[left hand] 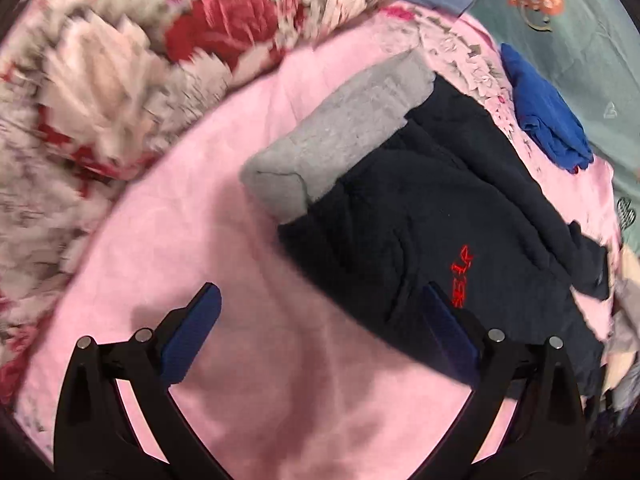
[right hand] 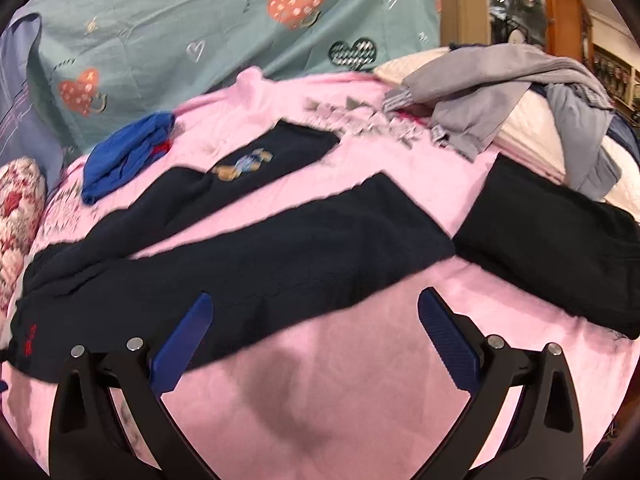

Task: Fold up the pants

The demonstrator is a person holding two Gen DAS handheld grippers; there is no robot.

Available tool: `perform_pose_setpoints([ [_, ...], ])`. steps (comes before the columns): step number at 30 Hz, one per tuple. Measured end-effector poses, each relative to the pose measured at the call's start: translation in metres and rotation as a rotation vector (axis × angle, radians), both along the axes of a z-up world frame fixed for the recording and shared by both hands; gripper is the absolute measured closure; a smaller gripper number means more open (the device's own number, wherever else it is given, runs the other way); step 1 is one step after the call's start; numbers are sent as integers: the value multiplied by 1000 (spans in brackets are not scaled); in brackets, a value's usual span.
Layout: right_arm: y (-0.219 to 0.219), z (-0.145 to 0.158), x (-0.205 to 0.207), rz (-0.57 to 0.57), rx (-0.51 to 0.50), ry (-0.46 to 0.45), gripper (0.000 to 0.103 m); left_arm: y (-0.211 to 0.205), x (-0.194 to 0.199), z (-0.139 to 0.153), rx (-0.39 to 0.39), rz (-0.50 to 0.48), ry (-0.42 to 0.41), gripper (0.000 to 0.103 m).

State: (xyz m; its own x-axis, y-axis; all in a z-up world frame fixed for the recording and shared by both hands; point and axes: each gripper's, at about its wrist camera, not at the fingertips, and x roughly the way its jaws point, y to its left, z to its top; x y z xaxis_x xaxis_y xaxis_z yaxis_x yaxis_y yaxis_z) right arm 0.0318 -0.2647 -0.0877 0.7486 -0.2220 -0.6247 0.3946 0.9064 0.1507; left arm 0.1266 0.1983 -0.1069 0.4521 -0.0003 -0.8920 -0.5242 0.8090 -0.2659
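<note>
The dark navy pants (right hand: 248,256) lie spread flat on the pink sheet (right hand: 360,380) of the bed, their two legs splayed apart in a narrow V: the nearer leg runs across the middle of the right wrist view, the farther one, with a small embroidered patch, angles off toward a crumpled blue garment (right hand: 124,156). In the left wrist view the waist end (left hand: 420,220), marked with red lettering, lies beside a folded grey garment (left hand: 340,128) that touches its far edge. No fold has been made yet, so this looks like the opening step: choosing where to take hold. The left tongs (left hand: 320,324) hang wide open and empty, the right-hand pad just over the hem of the waist end, the other pad over bare sheet. The right tongs (right hand: 316,332) are equally wide open and hold nothing, poised over the near edge of the closer leg. The next move, as I judge it, calls for closing each pair on a single layer of cloth at the edge, then carrying one leg over onto the other so the seams line up. A black folded garment (right hand: 560,256) just beside the leg's cuff, a floral quilt (left hand: 120,80) and a heap of grey clothes (right hand: 500,88) lie around.
</note>
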Motion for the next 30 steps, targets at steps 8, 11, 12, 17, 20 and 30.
perform_pose_setpoints([
  [8,-16,3,-7,-24,-12,-7,1,7,42,8,100,-2,45,82],
  [11,-36,2,-16,-31,46,3,1,11,32,12,89,3,2,88],
  [12,-43,0,-19,-41,65,11,1,11,27,12,86,2,-10,89],
  [17,-87,-11,-28,-81,230,54,5,13,14,14,59,2,-39,89],
  [20,-102,-26,-11,-57,344,103,19,12,14,12,48,10,-41,89],
  [30,-99,-44,50,-18,453,131,35,16,9,0,-85,12,-26,69],
])
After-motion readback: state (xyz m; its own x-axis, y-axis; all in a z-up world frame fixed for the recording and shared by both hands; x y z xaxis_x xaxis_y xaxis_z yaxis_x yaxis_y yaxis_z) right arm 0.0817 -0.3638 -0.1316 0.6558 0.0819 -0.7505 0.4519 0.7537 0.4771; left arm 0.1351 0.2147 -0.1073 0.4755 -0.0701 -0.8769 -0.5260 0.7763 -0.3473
